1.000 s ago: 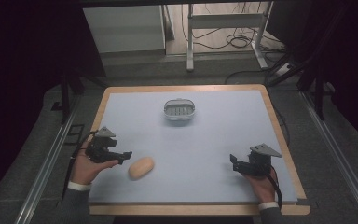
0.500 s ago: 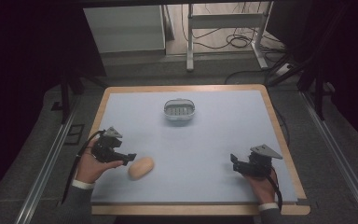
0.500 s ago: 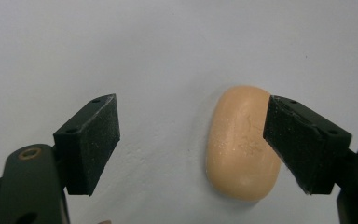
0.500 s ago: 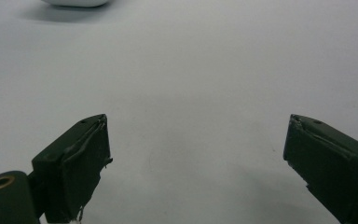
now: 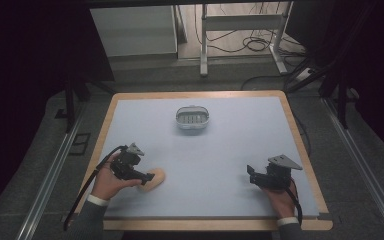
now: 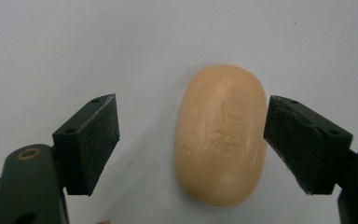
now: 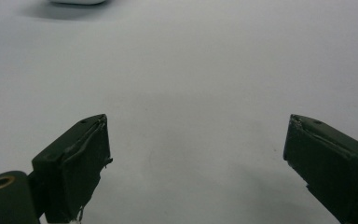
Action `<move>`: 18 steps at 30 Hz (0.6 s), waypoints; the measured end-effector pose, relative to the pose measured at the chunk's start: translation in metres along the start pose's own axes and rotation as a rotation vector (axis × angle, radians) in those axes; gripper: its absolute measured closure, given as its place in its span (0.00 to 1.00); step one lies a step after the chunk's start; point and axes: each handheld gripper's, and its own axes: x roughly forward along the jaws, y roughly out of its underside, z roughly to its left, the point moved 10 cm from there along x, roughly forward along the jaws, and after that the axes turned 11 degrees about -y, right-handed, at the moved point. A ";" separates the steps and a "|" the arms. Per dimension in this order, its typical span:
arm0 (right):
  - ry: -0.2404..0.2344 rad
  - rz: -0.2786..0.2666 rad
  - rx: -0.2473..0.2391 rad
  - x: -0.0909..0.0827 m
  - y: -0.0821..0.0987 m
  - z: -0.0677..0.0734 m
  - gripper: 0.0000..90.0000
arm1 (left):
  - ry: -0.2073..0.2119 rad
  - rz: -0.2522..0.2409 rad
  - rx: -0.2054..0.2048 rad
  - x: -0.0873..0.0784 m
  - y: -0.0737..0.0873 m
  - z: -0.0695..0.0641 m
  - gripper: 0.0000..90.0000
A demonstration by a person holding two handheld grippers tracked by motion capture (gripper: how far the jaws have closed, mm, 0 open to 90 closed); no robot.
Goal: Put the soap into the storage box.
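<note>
Clearly the left tongs stand released around the soap bar at the lower left of the desk, off-centre, so closing may squirt the slippery bar sideways, while the right tongs wait released, holding nothing.

No readable text

You can see a stamped mark pressed into the top of the soap bar, but its characters are too faint and shallow to read; nothing else carries lettering.
</note>
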 end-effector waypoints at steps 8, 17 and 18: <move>0.000 -0.002 0.000 -0.001 0.000 0.000 0.08 | 0.009 0.026 0.025 0.006 0.003 -0.010 0.20; 0.004 -0.001 0.001 0.000 0.000 0.000 0.08 | 0.018 0.058 0.047 0.016 0.007 -0.016 0.21; 0.004 -0.001 0.001 0.000 0.000 0.000 0.08 | 0.020 0.062 0.049 0.016 0.007 -0.017 0.21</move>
